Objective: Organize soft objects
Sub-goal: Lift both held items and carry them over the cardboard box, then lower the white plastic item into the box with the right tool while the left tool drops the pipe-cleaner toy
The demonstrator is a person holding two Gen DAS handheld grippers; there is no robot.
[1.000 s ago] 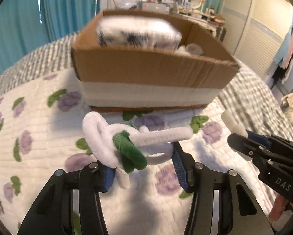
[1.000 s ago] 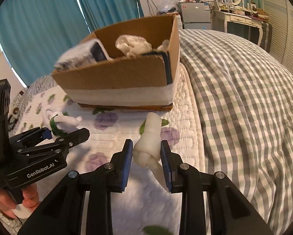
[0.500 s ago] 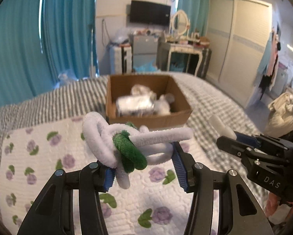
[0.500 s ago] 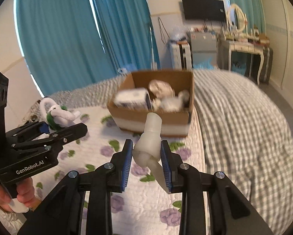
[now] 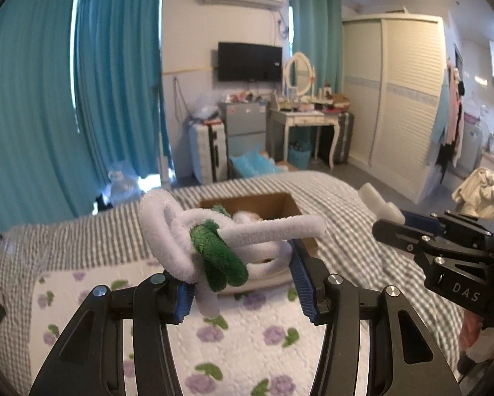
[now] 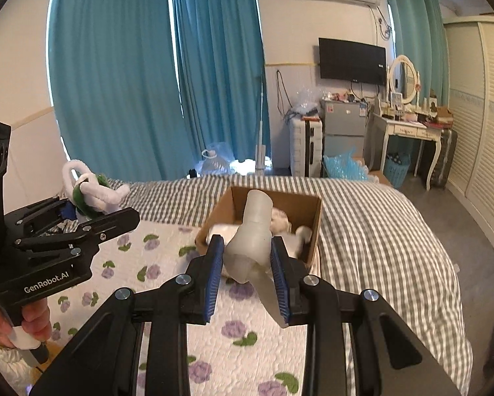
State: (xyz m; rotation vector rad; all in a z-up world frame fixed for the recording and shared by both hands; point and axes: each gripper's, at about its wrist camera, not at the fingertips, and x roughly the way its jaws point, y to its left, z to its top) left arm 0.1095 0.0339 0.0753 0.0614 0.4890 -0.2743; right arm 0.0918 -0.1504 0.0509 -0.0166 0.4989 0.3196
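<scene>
In the left wrist view the left gripper [image 5: 243, 292] is filling the bottom of the frame, its two blue-padded fingers clamping a knot of fuzzy white loops [image 5: 181, 234] wound through with a green loop [image 5: 219, 262]; one white end is sticking out toward the right of centre. Behind the knot, near the middle of the frame, an open cardboard box [image 5: 281, 203] is sitting on the grey checked bedspread [image 5: 355, 250], with pale soft items inside it, though the knot is hiding most of them. A white quilt printed with purple flowers [image 5: 247, 346] is lying across the lower part of the frame. At the right edge the right gripper [image 5: 384, 213] is reaching in, with a white piece poking out past its tip. In the right wrist view the right gripper [image 6: 247, 272] is occupying the bottom centre, its blue pads squeezing a pale, bent foam-like tube [image 6: 252, 244] whose round end is pointing up toward the box [image 6: 314, 227]; the box is lying just beyond the tube at centre frame, holding white soft things. At the left of this frame the left gripper [image 6: 82, 213] is being held by a bare hand [image 6: 14, 323] in the lower left corner, carrying the white and green knot [image 6: 88, 194] above the quilt [image 6: 168, 264]. Teal curtains [image 6: 121, 76] are hanging across the upper left.
</scene>
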